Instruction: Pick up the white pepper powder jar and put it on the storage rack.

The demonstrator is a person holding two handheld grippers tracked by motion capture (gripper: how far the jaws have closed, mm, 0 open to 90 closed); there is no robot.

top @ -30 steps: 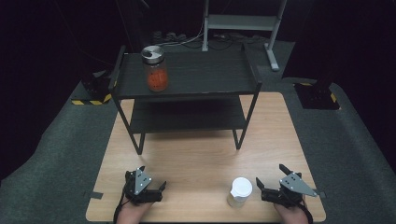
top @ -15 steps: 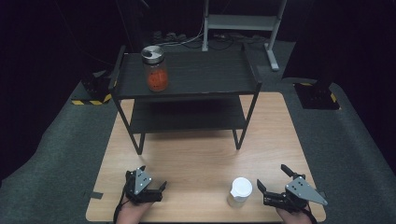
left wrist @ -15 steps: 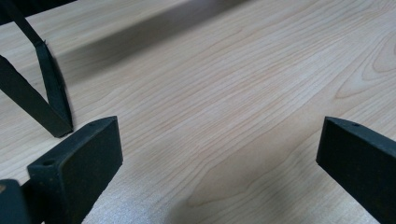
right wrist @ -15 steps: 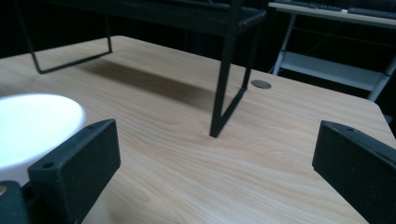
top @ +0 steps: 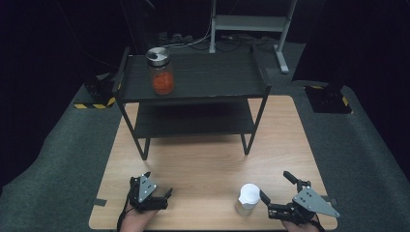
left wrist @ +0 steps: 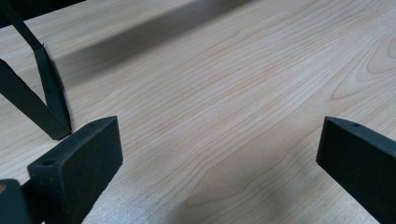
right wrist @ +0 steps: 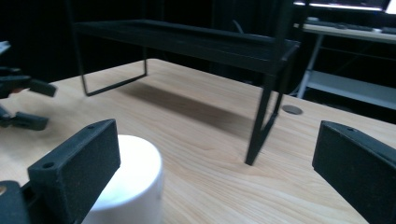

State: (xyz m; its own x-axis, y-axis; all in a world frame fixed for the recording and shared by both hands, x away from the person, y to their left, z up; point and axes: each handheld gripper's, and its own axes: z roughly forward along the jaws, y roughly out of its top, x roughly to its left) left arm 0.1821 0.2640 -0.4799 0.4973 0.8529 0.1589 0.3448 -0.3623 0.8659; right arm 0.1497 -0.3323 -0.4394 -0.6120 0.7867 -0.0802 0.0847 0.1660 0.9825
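A small clear container with a white lid (top: pixel 247 198) stands on the wooden table (top: pixel 208 159) near its front edge. My right gripper (top: pixel 274 184) lies just to the right of it, open, jaws pointing left and away. In the right gripper view the white lid (right wrist: pixel 133 186) sits just inside the left jaw, with nothing clamped. My left gripper (top: pixel 158 183) rests open at the front left over bare wood (left wrist: pixel 219 154). A glass jar with orange contents and a metal lid (top: pixel 160 75) stands on the top left of the black two-tier rack (top: pixel 193 92).
The rack's legs (top: pixel 249 133) stand on the far half of the table; one leg (left wrist: pixel 44 93) is close to the left jaw. Grey carpet (top: pixel 367 159) surrounds the table. A metal stand (top: pixel 251 24) is behind the rack.
My right gripper has slid slightly toward the table's front edge and turned its jaws more toward the white-lidded container. The left gripper has stayed put.
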